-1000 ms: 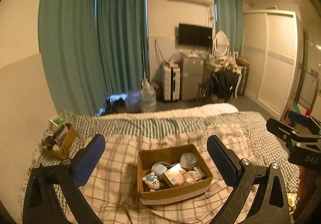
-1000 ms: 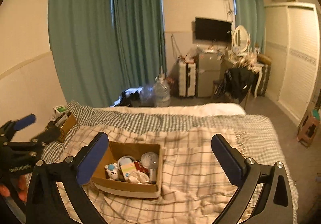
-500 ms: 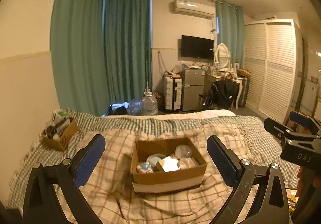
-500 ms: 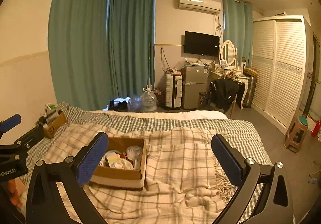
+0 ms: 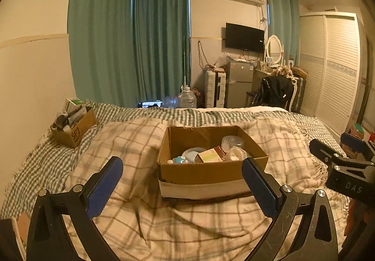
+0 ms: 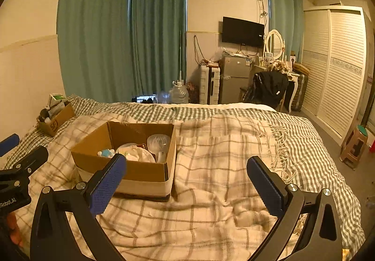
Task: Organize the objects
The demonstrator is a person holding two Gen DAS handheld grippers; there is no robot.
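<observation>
Brown cardboard makes up the open box (image 5: pixel 212 173) that sits in the middle of the bed, on a cream checked blanket (image 5: pixel 131 144). Inside the box are small things all mixed up: a little white and blue toy (image 5: pixel 179 159), a round pale blue thing (image 5: pixel 193 152), a small flat packet (image 5: pixel 209 156), a clear round lid or jar (image 5: pixel 230 141) and some crumpled white stuff (image 5: pixel 236 152).

The left tool (image 5: pixel 181 181) is held just above the blanket, right in front of the box. Its two blue pads (image 5: pixel 105 187) are spread wide apart with nothing between them. The box is in the gap between the pads but does not touch them.

The right tool (image 6: pixel 186 181) is wide open too, and holds nothing. From its view the box (image 6: pixel 140 172) is off to the left, partly behind the left pad (image 6: pixel 107 183).

A second, smaller cardboard box (image 5: pixel 75 131) full of things stands far back on the left edge of the bed, on the green checked sheet (image 5: pixel 46 162), near the wall. Green curtains (image 5: pixel 131 41) hang behind the bed.
</observation>
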